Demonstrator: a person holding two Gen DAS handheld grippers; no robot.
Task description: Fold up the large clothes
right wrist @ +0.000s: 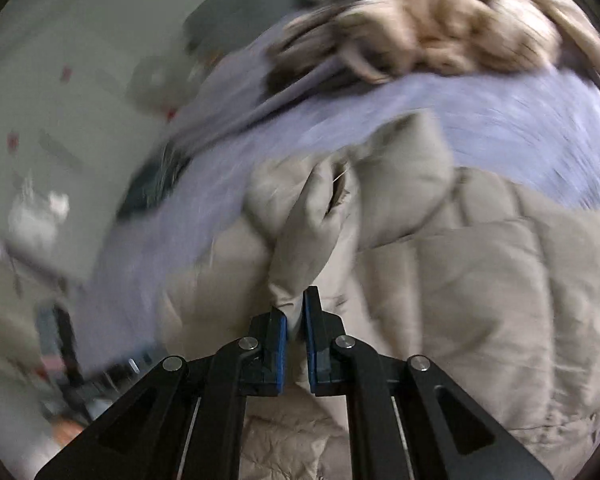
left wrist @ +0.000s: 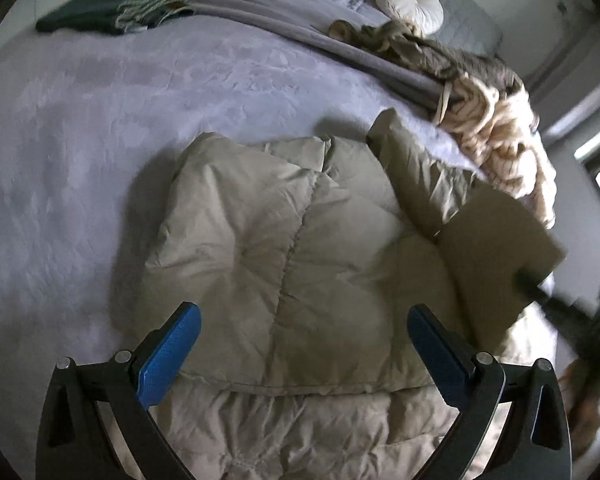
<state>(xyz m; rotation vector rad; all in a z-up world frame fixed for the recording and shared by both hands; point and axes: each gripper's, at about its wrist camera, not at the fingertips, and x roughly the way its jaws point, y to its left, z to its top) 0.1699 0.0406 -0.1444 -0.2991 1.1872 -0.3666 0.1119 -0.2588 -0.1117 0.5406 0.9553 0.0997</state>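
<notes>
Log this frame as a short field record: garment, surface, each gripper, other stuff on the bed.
garment: beige puffer jacket, partly folded, lying on the bed
surface: lavender bedspread
left gripper: open, above the jacket, holding nothing
right gripper: shut on a pinch of jacket fabric, lifted part at the right of the left wrist view
other items: dark green folded cloth, round white cushion, cream and brown knit pile
image quality: right wrist view motion-blurred

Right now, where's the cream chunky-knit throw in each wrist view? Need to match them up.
Left wrist: cream knit throw at upper right, draped over the bed's edge beyond the beige puffer jacket.
Right wrist: same throw at top centre-right, blurred by motion, above the jacket.
Shared landmark: the lavender bedspread between throw and jacket.
</notes>
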